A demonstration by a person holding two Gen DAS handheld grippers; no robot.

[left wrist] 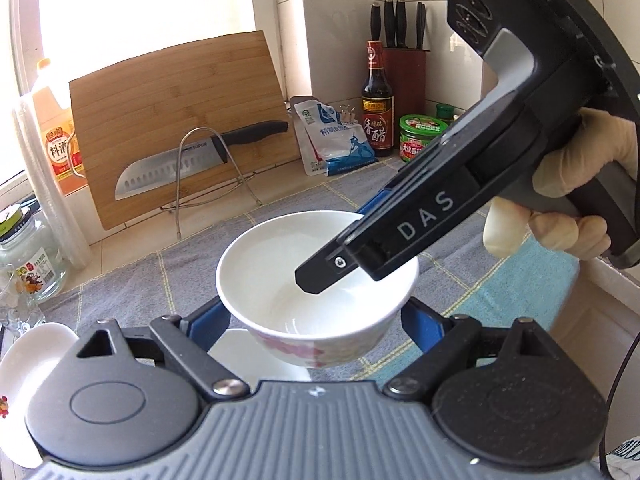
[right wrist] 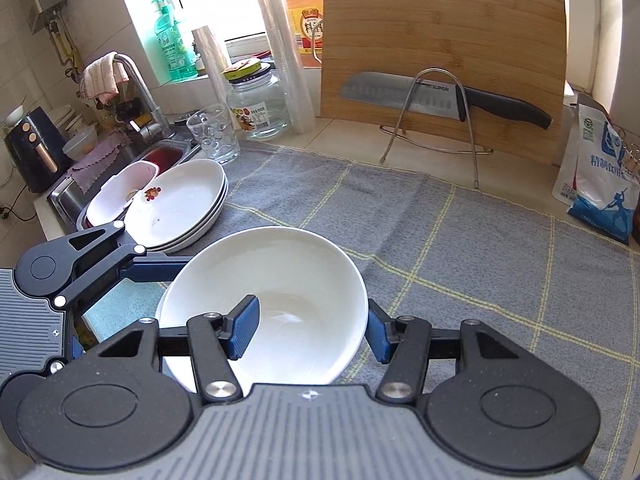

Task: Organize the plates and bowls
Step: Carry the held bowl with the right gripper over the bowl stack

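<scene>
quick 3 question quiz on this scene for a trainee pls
1. True or false: the right gripper pinches the wall of the bowl, one finger inside.
2. What rests across the wire rack? a) knife b) ladle c) whisk
3. Fill in: the stacked plates sit beside the ____.
Key: 1 true; 2 a; 3 sink.
</scene>
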